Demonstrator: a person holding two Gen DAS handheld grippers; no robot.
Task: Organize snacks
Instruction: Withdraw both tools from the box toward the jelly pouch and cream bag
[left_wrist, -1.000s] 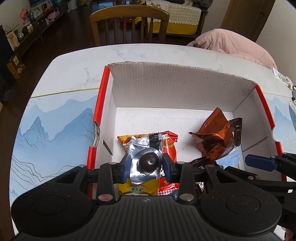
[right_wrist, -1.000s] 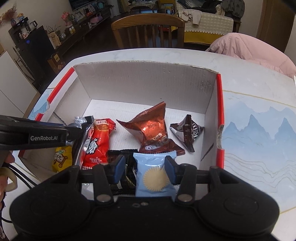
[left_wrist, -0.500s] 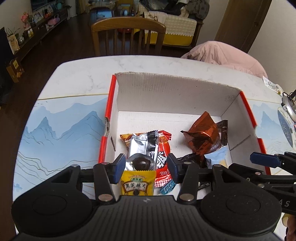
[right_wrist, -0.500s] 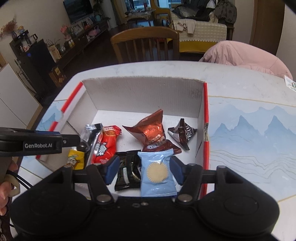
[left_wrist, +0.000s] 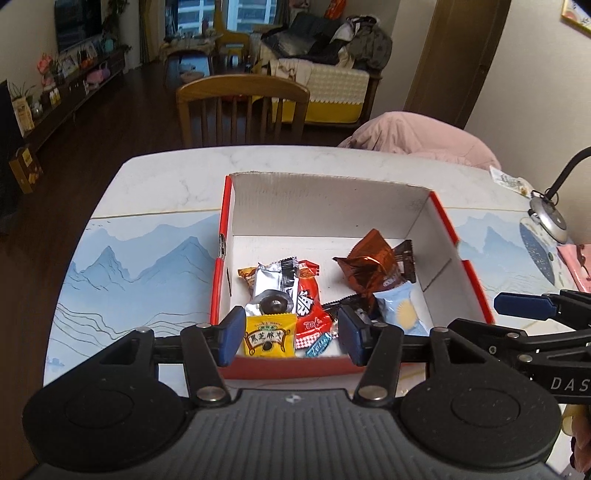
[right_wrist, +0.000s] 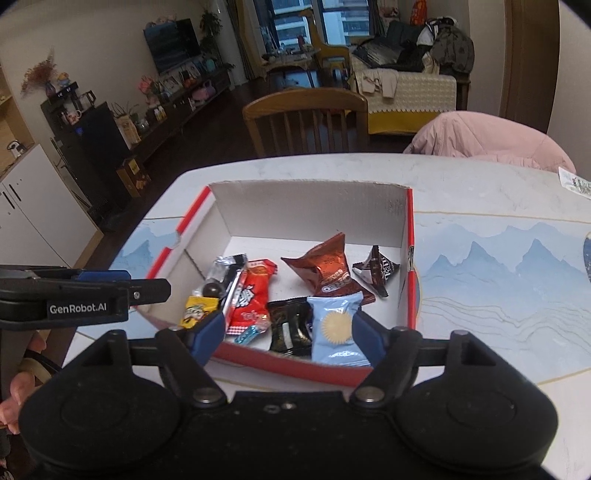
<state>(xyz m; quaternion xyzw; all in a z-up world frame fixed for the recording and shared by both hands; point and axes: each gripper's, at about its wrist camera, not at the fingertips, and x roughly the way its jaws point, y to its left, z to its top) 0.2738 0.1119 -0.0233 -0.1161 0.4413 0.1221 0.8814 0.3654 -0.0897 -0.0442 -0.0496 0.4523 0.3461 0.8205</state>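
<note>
A white cardboard box with red edges (left_wrist: 221, 236) (right_wrist: 409, 236) holds the snacks. Inside lie a silver packet (left_wrist: 271, 291), a yellow packet (left_wrist: 269, 336), a red packet (left_wrist: 308, 306), a copper Oreo packet (right_wrist: 325, 266), a dark triangular packet (right_wrist: 376, 271), a black packet (right_wrist: 290, 326) and a light blue packet (right_wrist: 336, 328). My left gripper (left_wrist: 291, 338) hovers above the box's near left part, jaws opening, nothing pressed between them. My right gripper (right_wrist: 288, 338) hovers above the near right part, jaws opening wide, the blue packet lying loose below.
The box sits on a pale table with a blue mountain-print mat (left_wrist: 140, 266). A wooden chair (left_wrist: 242, 107) stands at the far side, a pink jacket (left_wrist: 413, 136) beside it. A desk lamp (left_wrist: 550, 218) and small items sit at the table's right end.
Both grippers opened, let go of the silver packet and the light blue packet, and rose back from the box. The two packets now lie in the box.
</note>
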